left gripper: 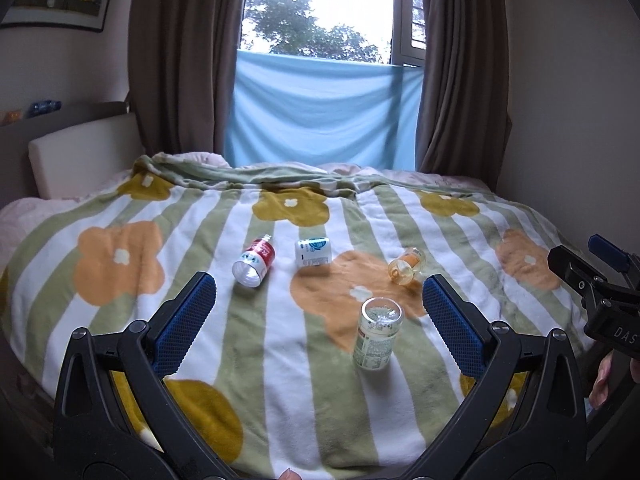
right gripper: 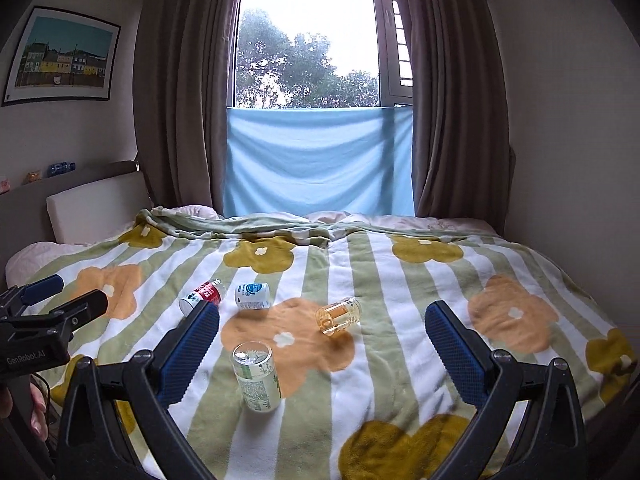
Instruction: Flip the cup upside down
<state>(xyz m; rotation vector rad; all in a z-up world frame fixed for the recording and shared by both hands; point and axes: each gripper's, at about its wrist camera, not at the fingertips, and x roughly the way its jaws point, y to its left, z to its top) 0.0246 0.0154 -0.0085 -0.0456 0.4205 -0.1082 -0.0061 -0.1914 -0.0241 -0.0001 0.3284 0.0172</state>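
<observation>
1. Your left gripper is wide open and holds nothing; its blue pads stand far apart above the blanket.
2. Your right gripper is also wide open and empty. From the left wrist view you see only its black tip at the right edge.
3. The green-label cup stands on the blanket between the left gripper's fingers but farther ahead, and touches neither pad. Its clear end faces up; whether this is the mouth or the bottom, the pictures do not show clearly.
4. The amber cup lies on its side on the orange flower, beyond the green-label cup and to the right, its open round end turned toward you.
5. The red-label cup lies on its side further left, mouth toward you.
6. The blue-and-white cup sits just beside the red one, apart from it.
7. Behind the bed hang brown curtains and a light blue cloth under the window.
</observation>
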